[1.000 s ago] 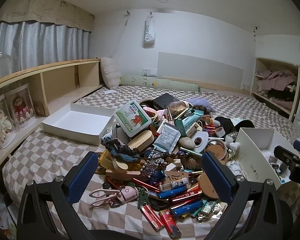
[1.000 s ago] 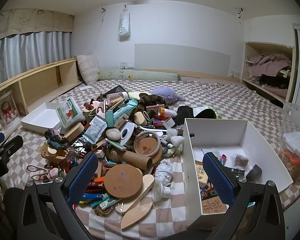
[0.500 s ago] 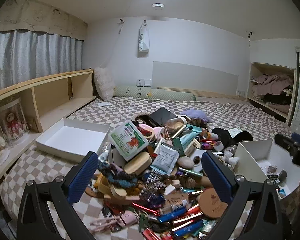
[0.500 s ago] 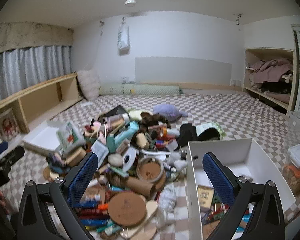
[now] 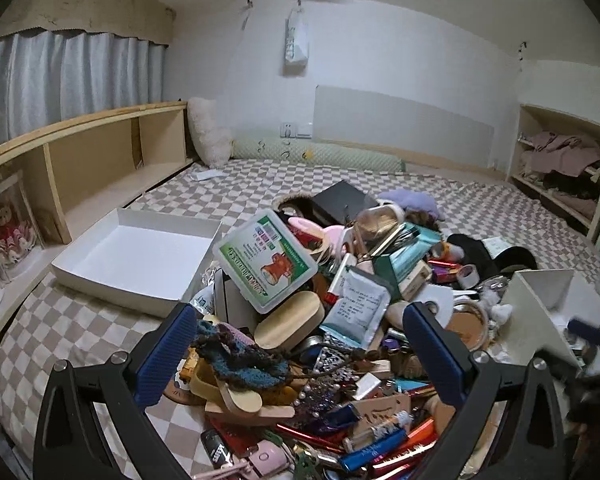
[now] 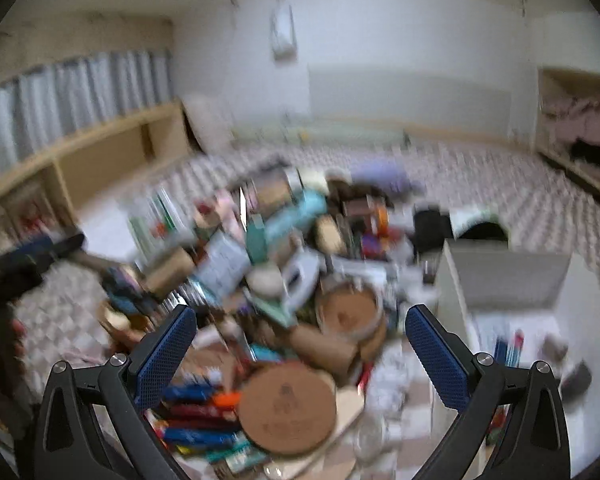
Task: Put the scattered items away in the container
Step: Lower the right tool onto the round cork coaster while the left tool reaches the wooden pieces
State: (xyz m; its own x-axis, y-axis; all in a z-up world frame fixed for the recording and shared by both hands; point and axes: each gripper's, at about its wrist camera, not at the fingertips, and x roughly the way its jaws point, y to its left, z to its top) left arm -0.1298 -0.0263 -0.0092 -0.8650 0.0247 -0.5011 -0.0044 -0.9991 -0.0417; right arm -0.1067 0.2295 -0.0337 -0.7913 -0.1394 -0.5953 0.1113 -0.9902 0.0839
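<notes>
Scattered items (image 5: 340, 320): one dense heap on the checkered bed (image 5: 80, 332), just left of the white container; nothing from it is held at this moment.
Container (image 5: 540, 312): open white box at the heap's right edge; in the blurred right wrist view a few small things show on its floor, too smeared to name.
Heap, top: green-labelled plastic case (image 5: 266, 260), tilted, resting above a wooden oval box (image 5: 290, 322); white sachet (image 5: 358, 308) just right of that box.
Heap, near edge: blue crochet piece (image 5: 240, 356) by the left finger; round cork disc (image 6: 288, 408) at the front in the right wrist view; pens and lighters beneath.
Shallow white tray (image 5: 136, 260): left of the heap, touching its edge, nothing inside.
Left hand-held gripper (image 5: 300, 356): fingers spread wide, nothing between them, hovering over the heap's near-left part.
Right hand-held gripper (image 6: 300, 360): fingers likewise wide apart and unladen, between heap front and container.
Change: over the last second both cameras tipped up and came back down toward the heap; the right view is now motion-smeared, so that hand is travelling fast, while the left view is sharp. The heap's arrangement looks unchanged.
Meaning for task: judged as an approach with no pick begun; nearly all of the sorting is left, and the next step needs one item singled out from the tangle.
</notes>
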